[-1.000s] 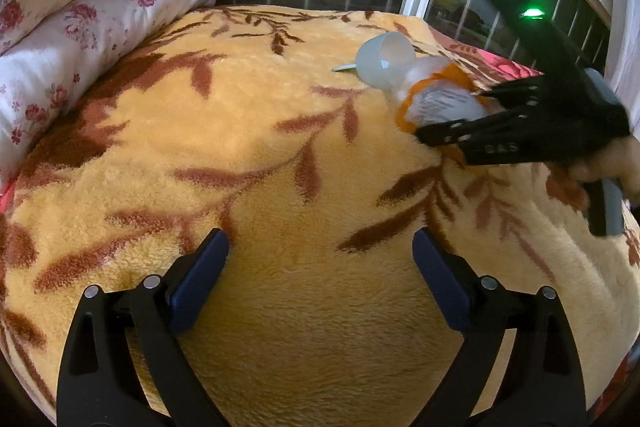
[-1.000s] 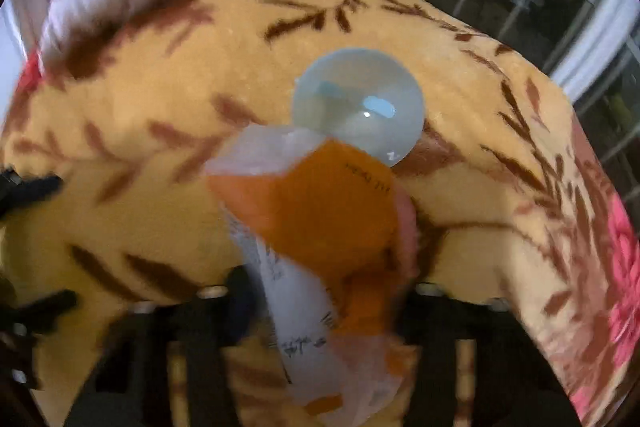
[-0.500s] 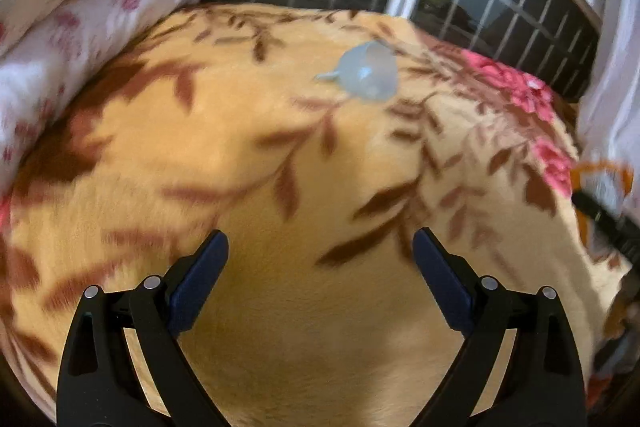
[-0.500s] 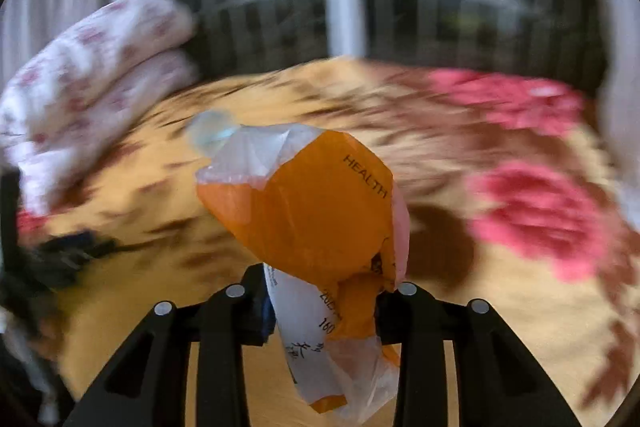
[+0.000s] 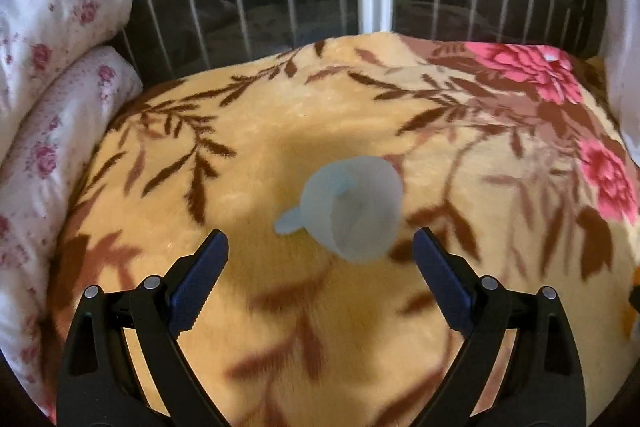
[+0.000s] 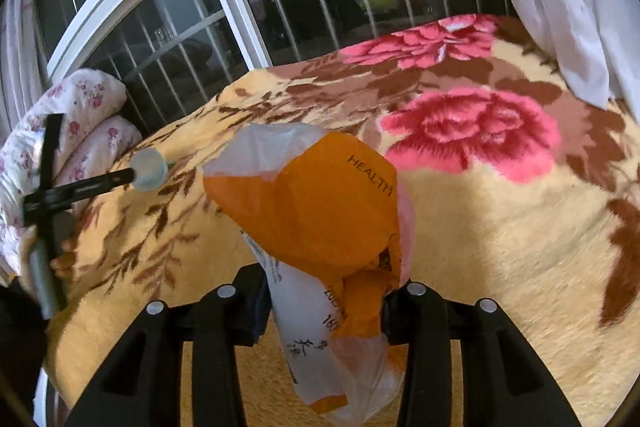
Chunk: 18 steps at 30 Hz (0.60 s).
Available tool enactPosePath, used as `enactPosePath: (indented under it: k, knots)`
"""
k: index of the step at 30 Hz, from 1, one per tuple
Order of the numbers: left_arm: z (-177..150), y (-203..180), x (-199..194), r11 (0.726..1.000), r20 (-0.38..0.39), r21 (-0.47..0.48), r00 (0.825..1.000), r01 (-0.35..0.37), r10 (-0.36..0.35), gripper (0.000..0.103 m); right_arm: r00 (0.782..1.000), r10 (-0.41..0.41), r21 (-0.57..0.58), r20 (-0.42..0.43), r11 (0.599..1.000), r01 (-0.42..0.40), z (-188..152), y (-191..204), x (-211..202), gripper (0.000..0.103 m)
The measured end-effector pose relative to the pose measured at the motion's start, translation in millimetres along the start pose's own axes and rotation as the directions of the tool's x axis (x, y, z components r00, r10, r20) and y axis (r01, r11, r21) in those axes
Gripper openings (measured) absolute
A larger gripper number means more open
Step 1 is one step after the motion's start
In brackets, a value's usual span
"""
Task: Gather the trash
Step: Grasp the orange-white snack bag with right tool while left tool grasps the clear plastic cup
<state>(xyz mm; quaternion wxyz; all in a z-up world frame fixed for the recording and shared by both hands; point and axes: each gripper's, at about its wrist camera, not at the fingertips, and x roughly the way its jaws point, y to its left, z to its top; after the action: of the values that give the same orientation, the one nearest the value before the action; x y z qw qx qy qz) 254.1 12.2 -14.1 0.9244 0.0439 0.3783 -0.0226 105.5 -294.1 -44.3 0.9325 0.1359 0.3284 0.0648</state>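
- Now the left claw [image 5: 320,247] is gaping wide and empty, just short of the pale translucent plastic cup [image 5: 352,207] lying on the yellow leaf-patterned blanket [image 5: 280,131].
- Closing squarely across its rim should prevent crushing.
- The right claw [image 6: 324,299] is pinching the crumpled orange-and-white plastic wrapper [image 6: 320,219].

Translucent matt plastic cup [image 5: 352,207]; fuzzy fleece blanket [image 5: 280,131]; glossy crinkled wrapper [image 6: 320,211].

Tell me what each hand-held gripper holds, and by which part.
Right hand-held gripper: orange plastic bag, pinched at its crumpled lower end. Left hand-held gripper: nothing.
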Motion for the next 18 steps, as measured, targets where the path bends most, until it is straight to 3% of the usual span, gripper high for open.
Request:
enactPosePath:
  k: [7, 8, 9, 11, 14, 18]
  knots:
    - [14, 4, 23, 0.999, 0.005, -0.008, 0.999, -0.037, 0.037, 0.087, 0.999, 0.026, 0.036, -0.027, 0.999, -0.025, -1, -6, 5, 0.041]
    - [15, 4, 25, 0.999, 0.007, -0.005, 0.999, -0.041, 0.041, 0.072, 0.999, 0.027, 0.041, -0.029, 0.999, -0.026, -1, -7, 6, 0.041]
    - [16, 4, 28, 0.999, -0.004, 0.0, 0.999, -0.038, 0.038, 0.046, 0.999, 0.026, 0.044, -0.031, 0.999, -0.025, -1, -8, 6, 0.041]
    - [18, 4, 40, 1.0, -0.059, 0.001, 0.998, -0.025, 0.025, 0.011, 0.999, 0.026, 0.047, -0.031, 0.999, -0.025, -1, -8, 6, 0.041]
    - [16, 7, 37, 0.998, -0.058, -0.038, 0.997, -0.049, 0.046, 0.011, 0.999, 0.025, 0.046, -0.031, 0.999, -0.024, -1, -8, 7, 0.04]
    - [8, 9, 3, 0.996, -0.018, -0.093, 1.0, -0.004, 0.002, 0.011, 0.999, 0.027, 0.052, -0.031, 0.998, -0.026, -2, -9, 5, 0.039]
